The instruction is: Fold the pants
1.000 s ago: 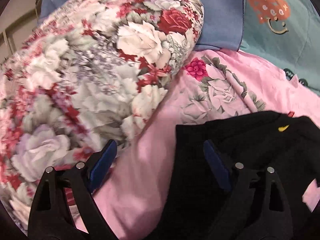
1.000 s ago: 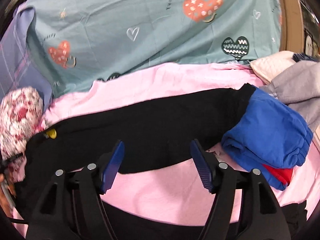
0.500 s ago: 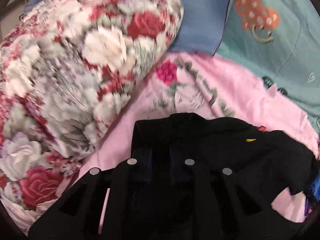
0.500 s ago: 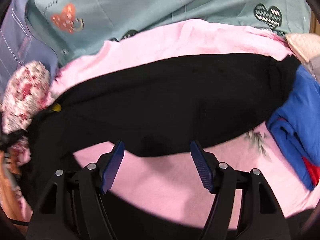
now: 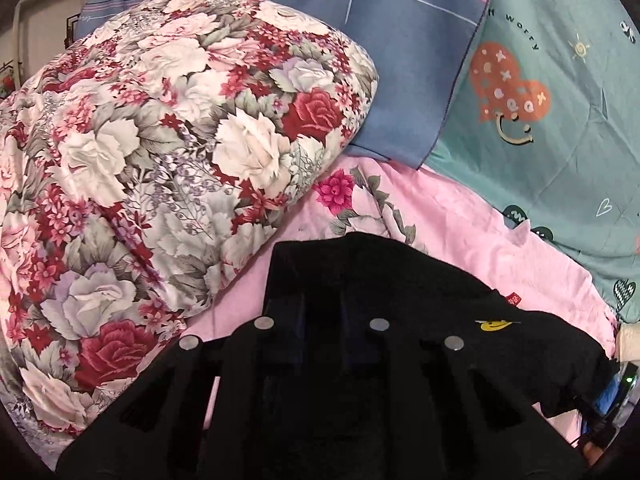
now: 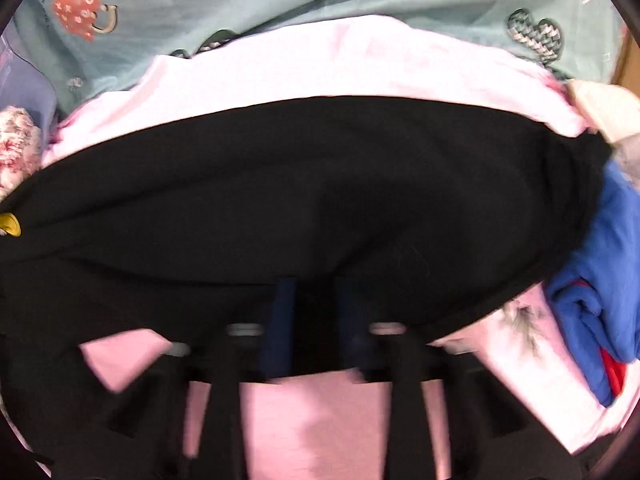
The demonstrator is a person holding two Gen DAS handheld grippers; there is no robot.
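Pink bedsheet (image 5: 472, 216) underneath, both left gripper (image 5: 320, 332) and right gripper (image 6: 312, 320) clamp the black pants (image 6: 304, 184), jaws closed on fabric, apparently for a fold.

Left gripper (image 5: 320, 320) jaws clamped on black pants (image 5: 400, 288), floral quilt (image 5: 160, 160) beside

The pants (image 5: 384, 280) were plain black, with a small yellow smiley patch (image 5: 493, 325) and a tiny red tag (image 5: 513, 300). The sheet (image 5: 460, 220) was pink, printed with magenta and white flowers. The rolled quilt (image 5: 160, 168) carried red, white and lilac roses. The pillow (image 5: 400, 60) was blue with pink and white stripes. The teal blanket (image 5: 560, 140) bore orange hearts. The folded garment (image 6: 600, 280) was blue with red. Both grippers were black with blue pads (image 6: 280, 320).
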